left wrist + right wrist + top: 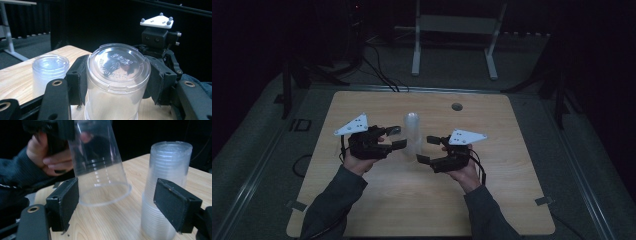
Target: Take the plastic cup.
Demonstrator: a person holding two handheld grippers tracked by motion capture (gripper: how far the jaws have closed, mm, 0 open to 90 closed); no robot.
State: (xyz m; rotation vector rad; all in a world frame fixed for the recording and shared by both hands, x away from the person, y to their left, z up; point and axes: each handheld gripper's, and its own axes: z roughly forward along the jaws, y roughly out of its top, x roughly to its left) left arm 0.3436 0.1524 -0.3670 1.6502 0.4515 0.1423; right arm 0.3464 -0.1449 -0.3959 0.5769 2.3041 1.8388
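A single clear plastic cup [117, 82], upside down and tilted, is held near its closed end by my left gripper [117, 80], whose pads press on both sides of it. Its open rim [105, 195] hangs just over the wooden table [387, 200], between the spread jaws of my right gripper [120, 205], which is open and not pressing on it. A stack of several clear cups [167, 182], also upside down, stands right behind the right jaw's pad. From above, the stack [412, 132] sits mid-table, with the left gripper [398, 138] and right gripper [427, 149] on either side.
A round cable hole [456, 106] lies in the tabletop behind the stack. Past the table's far edge stand a white metal frame [452, 30] and dark stands, with cables [377, 70] on the floor. The room around is dark.
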